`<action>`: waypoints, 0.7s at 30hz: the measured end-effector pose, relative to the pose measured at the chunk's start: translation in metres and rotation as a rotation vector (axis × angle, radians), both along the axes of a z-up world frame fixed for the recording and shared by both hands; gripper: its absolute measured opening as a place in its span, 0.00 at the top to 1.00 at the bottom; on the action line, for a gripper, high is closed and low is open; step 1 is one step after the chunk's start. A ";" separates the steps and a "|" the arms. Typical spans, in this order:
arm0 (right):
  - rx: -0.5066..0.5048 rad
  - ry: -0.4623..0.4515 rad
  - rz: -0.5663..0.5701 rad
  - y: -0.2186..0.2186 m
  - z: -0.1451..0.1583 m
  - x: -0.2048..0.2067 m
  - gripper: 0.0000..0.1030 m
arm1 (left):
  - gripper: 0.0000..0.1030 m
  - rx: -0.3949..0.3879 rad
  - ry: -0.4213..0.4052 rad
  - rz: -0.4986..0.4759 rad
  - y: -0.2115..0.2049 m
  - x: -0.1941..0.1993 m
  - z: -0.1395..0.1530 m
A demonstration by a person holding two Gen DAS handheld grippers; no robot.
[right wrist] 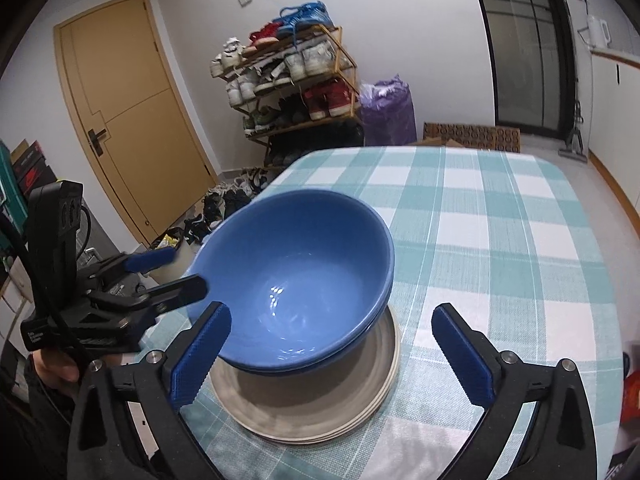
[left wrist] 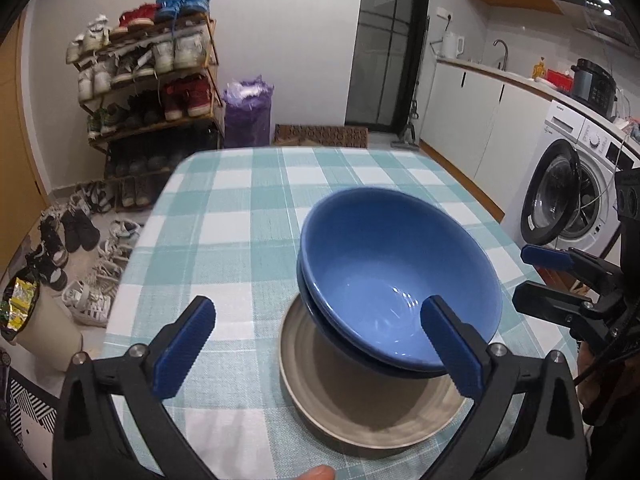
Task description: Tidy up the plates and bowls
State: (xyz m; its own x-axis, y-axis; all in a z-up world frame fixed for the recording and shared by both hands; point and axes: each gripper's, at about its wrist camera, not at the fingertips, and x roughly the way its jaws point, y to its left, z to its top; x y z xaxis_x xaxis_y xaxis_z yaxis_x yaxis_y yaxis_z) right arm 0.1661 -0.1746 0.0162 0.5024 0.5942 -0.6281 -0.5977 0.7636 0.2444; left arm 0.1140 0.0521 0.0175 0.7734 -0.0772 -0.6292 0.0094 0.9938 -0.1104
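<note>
Two nested blue bowls (left wrist: 396,280) (right wrist: 296,276) rest on a stack of grey plates (left wrist: 360,416) (right wrist: 304,416), on the checked tablecloth (left wrist: 240,208) (right wrist: 500,240). The bowls sit off-centre on the plates, toward the far side. My left gripper (left wrist: 320,346) is open just before the stack; its right finger overlaps the bowls' near rim in the picture, and nothing is gripped. My right gripper (right wrist: 332,356) is open too, with the bowls' near edge and the plates between its fingers but not pressed. Each gripper also shows in the other's view, the right gripper (left wrist: 548,280) and the left gripper (right wrist: 168,276), both with jaws apart beside the bowls.
A loaded shoe rack (left wrist: 148,80) (right wrist: 288,76) and loose shoes (left wrist: 72,248) lie beyond the table's far left. A purple bag (left wrist: 248,112), a washing machine (left wrist: 572,196), a kitchen counter (left wrist: 520,76), a wooden door (right wrist: 128,108) and a bin (left wrist: 36,324) surround the table.
</note>
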 end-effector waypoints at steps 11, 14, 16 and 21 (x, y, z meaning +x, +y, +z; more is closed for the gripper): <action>0.045 -0.136 0.000 -0.019 0.002 -0.038 0.01 | 0.00 0.094 -0.102 0.033 -0.004 -0.030 0.000; 0.067 -0.160 -0.001 -0.026 0.001 -0.048 0.01 | 0.00 0.114 -0.127 0.042 -0.006 -0.038 0.000; 0.065 -0.181 -0.009 -0.029 0.000 -0.054 0.01 | 0.00 0.107 -0.141 0.047 -0.006 -0.044 -0.001; 0.105 -0.214 -0.006 -0.038 -0.009 -0.068 0.01 | 0.00 0.112 -0.173 0.058 -0.007 -0.055 -0.008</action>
